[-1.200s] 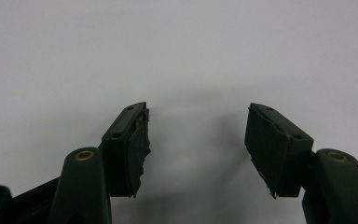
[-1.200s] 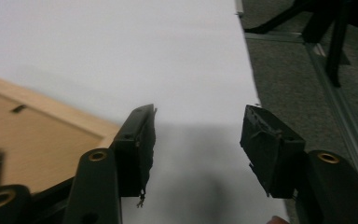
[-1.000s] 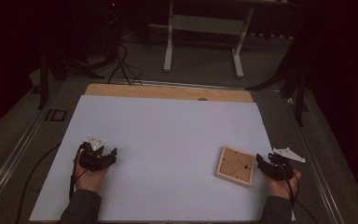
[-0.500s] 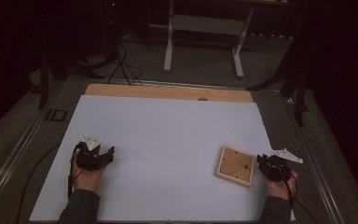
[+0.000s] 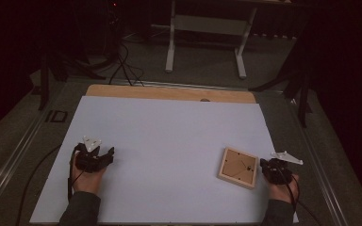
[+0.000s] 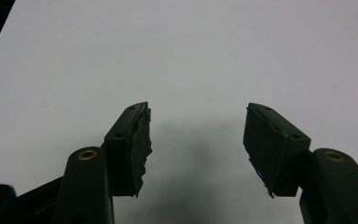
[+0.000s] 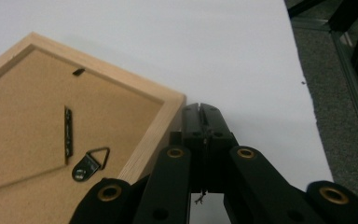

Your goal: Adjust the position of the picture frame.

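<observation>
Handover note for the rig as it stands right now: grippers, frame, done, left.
Left gripper: jaws open, nothing between them, low over the white sheet at its left side.
Right gripper: its jaws have just been closing and now meet, with nothing between them; the tips sit right against the near corner of the wooden picture frame, beside it, not on it.
Frame: lies back-side up, flat on the right part of the sheet, turned a little askew; hanger ring and backing board face up.
Done: nothing visibly handled on the frame yet.
Left: probably nudge or grasp the frame; neither gripper holds it.
</observation>
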Motion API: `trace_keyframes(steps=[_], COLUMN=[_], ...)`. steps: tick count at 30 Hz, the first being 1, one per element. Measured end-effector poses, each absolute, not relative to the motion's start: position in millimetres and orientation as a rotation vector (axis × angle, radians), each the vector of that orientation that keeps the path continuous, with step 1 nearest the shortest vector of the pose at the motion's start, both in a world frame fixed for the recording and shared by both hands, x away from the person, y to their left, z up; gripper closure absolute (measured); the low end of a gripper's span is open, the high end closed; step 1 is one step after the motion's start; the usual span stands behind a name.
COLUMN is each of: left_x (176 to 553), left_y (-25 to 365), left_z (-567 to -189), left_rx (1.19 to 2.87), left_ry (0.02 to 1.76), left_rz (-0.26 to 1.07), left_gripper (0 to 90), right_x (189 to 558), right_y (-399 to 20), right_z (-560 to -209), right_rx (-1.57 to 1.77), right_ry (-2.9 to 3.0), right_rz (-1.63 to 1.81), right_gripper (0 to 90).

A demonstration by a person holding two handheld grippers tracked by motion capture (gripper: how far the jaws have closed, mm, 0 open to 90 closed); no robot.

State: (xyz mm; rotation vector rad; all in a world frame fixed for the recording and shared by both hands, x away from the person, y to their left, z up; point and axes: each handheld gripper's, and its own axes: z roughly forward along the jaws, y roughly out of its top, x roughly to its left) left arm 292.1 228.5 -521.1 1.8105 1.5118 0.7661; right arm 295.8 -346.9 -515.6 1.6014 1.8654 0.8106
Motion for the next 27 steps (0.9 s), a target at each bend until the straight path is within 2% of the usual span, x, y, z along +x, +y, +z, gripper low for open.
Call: trace_keyframes(steps=[27], left_x=[293], left_y=[227], left_z=[-522], left_rx=[1.818], left_ry=[1.501], left_rz=[0.757], left_gripper=[41.1], right_x=[292], right_y=[-328], right_z=[-523], right_rx=[1.602], right_ry=[1.961], right_rz=[0.770], right_gripper=[89.7])
